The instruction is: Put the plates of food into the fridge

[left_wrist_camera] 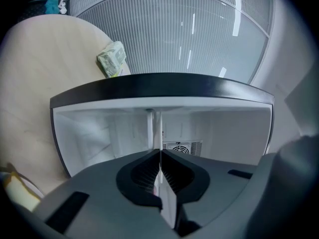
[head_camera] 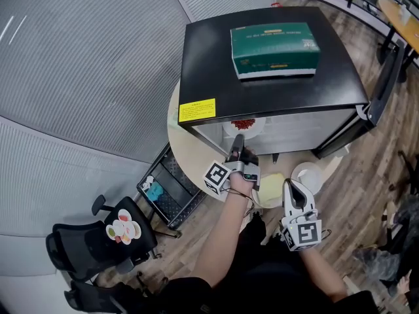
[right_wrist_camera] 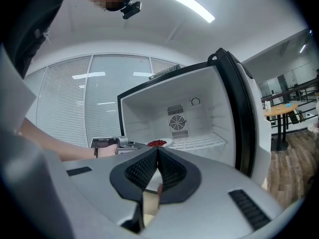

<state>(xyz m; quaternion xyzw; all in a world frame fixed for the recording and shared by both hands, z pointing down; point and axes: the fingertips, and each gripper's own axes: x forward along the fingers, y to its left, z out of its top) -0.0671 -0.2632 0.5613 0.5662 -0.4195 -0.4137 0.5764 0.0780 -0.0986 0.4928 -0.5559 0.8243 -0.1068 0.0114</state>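
Left gripper: jaws are closed on the thin white rim of the plate of red food, which is seen edge-on between the pads in the left gripper view. The plate is held level at the mouth of the fridge, just inside the lower front edge, with the white interior and a rear fan grille directly ahead.

Right gripper: jaws are brought together. A pale sliver is seen low between them in the right gripper view (whether anything is pinched there cannot be told). The gripper is held lower and nearer the person, to the right of the left one, over the desk.

Just beside the right gripper's tip a white dish is seen on the desk, and between the two grippers a yellow item.

The fridge is set on the round, pale desk; its door is swung open to the right. On its black top a green box is laid, and a yellow label is stuck near the front left corner.

On the floor to the left a wire basket and a black chair are noted.
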